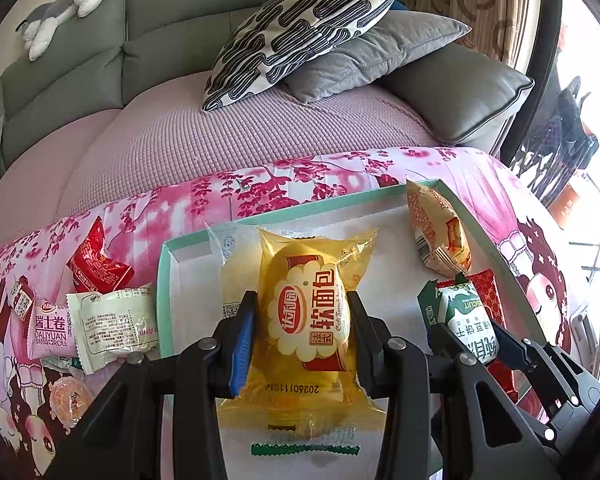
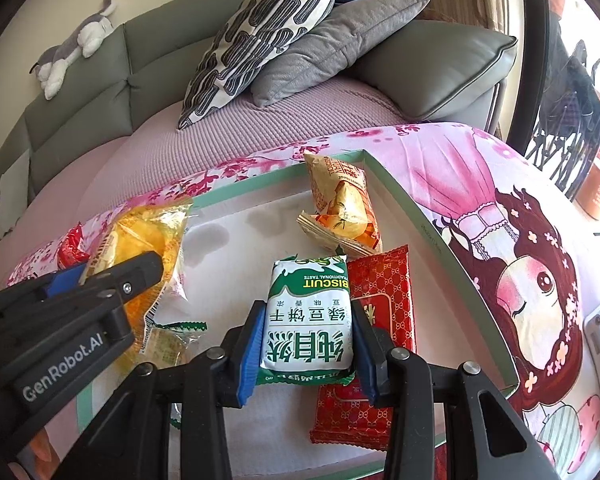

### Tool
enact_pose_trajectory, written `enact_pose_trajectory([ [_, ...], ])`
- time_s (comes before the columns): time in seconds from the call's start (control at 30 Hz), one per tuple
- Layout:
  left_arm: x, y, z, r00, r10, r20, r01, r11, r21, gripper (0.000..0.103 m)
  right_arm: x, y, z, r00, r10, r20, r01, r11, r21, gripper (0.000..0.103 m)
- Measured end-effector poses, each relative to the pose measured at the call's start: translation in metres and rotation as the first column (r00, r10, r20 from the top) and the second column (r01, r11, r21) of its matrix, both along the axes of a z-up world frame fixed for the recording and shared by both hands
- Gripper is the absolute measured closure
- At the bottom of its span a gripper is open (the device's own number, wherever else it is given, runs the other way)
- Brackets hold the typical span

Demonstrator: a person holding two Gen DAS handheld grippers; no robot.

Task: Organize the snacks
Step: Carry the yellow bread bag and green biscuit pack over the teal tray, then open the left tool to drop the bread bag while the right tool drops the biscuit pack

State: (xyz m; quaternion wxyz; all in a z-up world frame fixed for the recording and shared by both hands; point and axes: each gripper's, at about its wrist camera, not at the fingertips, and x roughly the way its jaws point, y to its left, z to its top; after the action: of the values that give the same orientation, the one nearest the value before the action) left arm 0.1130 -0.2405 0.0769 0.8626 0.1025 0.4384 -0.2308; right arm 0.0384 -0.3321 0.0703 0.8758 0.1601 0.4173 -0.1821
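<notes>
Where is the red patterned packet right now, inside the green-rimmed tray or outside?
Inside: the red patterned packet lies flat on the tray's white floor.

Beyond the fingers you had a grey-green sofa (image 1: 64, 80) with a lilac seat cover (image 1: 236, 136), a patterned cushion (image 1: 308, 28) leaning on a grey cushion (image 1: 372, 56), a plush dog (image 1: 68, 4) on the backrest, and bright daylight at a window (image 1: 588, 60) to the right.
</notes>
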Motion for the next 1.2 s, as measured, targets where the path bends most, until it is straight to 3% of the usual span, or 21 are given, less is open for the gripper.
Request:
enact_pose_trajectory([
  [0.47,-0.006,0.007,0.009,1.000,0.014,0.006,-0.014,1.000,0.001,0.047,0.000,0.002,0.001,1.000,0.005,-0.020,-0.005,0.999,-0.031,0.059],
  [0.73,-0.006,0.023,0.013,0.997,0.070,0.014,-0.070,0.998,0.000,0.040,0.000,0.004,0.005,1.000,0.006,-0.022,-0.007,0.998,-0.055,0.050],
  [1.2,-0.008,0.046,0.015,0.988,0.152,0.026,-0.152,0.988,-0.021,0.036,0.001,0.007,0.004,0.999,0.034,-0.037,-0.036,0.998,-0.047,0.050],
])
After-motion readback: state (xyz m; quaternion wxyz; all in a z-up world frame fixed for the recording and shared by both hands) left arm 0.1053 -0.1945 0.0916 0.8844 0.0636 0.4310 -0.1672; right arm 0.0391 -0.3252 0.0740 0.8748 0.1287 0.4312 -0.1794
